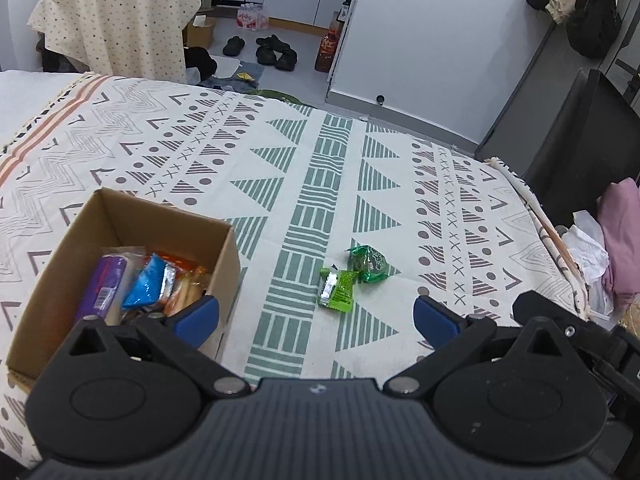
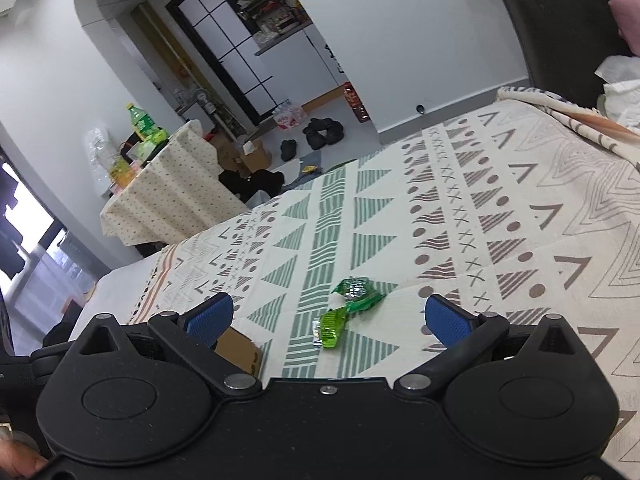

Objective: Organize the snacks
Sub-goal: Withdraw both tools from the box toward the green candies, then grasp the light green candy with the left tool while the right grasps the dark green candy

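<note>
Two green snack packets lie side by side on the patterned cloth: a flat light-green one point(image 1: 337, 289) point(image 2: 330, 327) and a darker crumpled one point(image 1: 370, 263) point(image 2: 357, 292). A cardboard box point(image 1: 224, 268) at the left holds several snacks, among them a purple packet point(image 1: 102, 289) and a blue one point(image 1: 147, 282); only its corner point(image 2: 239, 351) shows in the right wrist view. My left gripper point(image 1: 316, 317) is open and empty, above the cloth just in front of the packets, its left finger over the box. My right gripper point(image 2: 328, 316) is open and empty, with the packets between its fingers.
The patterned cloth point(image 1: 332, 184) covers a bed. A pile of pink and white clothes point(image 1: 612, 248) lies at its right edge. Beyond the bed stand a cloth-covered side table point(image 1: 120, 20) with bottles, shoes point(image 1: 276, 52) on the floor and a white wall.
</note>
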Demonstrator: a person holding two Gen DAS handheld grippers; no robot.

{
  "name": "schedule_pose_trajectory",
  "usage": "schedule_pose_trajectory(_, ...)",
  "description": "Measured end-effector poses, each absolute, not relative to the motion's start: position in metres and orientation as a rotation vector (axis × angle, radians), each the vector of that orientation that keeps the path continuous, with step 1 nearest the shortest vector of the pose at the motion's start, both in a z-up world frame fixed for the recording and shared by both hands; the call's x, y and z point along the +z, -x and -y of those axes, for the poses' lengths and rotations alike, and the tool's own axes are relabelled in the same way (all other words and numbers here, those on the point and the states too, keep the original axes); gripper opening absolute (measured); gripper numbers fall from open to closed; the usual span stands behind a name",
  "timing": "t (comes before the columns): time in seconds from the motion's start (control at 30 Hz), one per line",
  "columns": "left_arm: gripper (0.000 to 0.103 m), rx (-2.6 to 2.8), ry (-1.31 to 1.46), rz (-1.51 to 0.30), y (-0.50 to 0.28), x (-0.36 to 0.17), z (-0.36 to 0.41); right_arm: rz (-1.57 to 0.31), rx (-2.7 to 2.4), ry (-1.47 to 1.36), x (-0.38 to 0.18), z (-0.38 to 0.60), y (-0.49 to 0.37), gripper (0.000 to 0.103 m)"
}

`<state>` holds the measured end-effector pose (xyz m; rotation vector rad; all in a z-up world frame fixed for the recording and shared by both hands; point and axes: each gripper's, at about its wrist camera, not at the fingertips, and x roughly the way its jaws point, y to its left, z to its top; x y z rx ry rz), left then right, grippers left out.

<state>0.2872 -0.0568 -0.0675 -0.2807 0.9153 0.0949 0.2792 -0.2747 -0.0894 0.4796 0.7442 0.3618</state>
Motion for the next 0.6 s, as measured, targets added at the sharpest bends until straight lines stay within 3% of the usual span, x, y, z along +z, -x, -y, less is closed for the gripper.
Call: schedule_pose_trajectory(0.6,0.102,0.026,0.268,-1.005,-0.350,-0.133,0.076,-0.807,0.274,-0.570,-0.138,0.283,-0.318,0.102)
